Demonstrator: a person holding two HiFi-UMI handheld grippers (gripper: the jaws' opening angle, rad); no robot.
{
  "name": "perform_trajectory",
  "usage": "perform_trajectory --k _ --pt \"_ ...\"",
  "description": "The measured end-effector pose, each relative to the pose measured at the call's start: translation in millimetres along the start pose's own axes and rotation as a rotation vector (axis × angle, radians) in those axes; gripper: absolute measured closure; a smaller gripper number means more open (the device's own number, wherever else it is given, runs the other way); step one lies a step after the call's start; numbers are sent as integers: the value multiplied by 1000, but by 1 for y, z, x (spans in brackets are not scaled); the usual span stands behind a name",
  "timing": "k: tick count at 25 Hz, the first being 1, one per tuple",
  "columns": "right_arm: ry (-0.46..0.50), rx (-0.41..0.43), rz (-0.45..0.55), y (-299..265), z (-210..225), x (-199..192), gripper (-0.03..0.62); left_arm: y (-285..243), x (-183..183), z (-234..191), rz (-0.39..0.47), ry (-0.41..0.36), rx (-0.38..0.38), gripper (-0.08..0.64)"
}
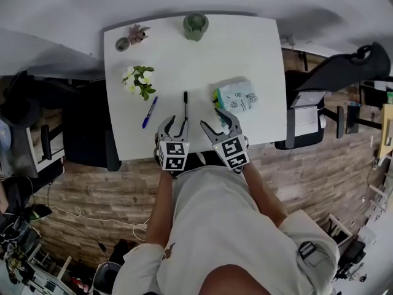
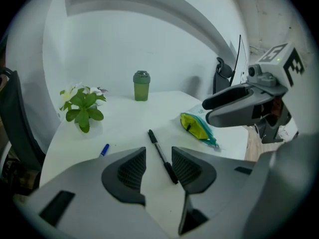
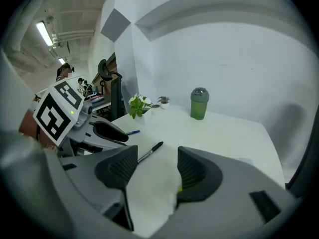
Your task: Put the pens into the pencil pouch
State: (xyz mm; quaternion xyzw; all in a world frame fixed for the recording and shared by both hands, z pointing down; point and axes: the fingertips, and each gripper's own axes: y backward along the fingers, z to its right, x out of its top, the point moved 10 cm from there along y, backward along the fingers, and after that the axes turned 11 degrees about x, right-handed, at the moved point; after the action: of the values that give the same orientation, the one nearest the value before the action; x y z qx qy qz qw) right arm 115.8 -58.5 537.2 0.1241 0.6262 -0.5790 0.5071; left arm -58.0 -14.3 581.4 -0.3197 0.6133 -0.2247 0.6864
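My left gripper (image 1: 174,128) straddles the black pen (image 1: 185,105) toward the near edge of the table (image 1: 245,48), jaws apart and not yet pinching, while my right gripper (image 1: 219,120), jaws apart too, hovers at the pencil pouch (image 1: 236,97), presumably to steady it for loading.

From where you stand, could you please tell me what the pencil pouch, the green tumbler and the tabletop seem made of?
Pencil pouch: probably soft plastic or coated fabric; it lies limp, with a teal zip-like edge. Green tumbler: likely matte plastic, its colour even and dull. Tabletop: smooth white laminate or painted board, faintly glossy.
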Motion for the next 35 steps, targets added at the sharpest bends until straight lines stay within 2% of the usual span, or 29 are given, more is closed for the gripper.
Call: perform_trajectory --k 12,20,24,27,35 --pt "-28 27 -62 -14 -7 -26 373 -19 -24 15 -90 -36 -54 437" --pt "-43 14 -77 -15 -10 -32 377 -29 -36 23 -144 -55 -74 463" --pt "-53 -1 -80 -14 -10 -33 380 -31 -39 26 -151 -58 -85 479" --pt "-58 -12 -83 -14 -11 -35 383 -32 -41 27 -159 -77 -84 518" --pt "-79 -55 -80 -15 -14 -34 394 -30 -38 18 -157 -113 -149 522"
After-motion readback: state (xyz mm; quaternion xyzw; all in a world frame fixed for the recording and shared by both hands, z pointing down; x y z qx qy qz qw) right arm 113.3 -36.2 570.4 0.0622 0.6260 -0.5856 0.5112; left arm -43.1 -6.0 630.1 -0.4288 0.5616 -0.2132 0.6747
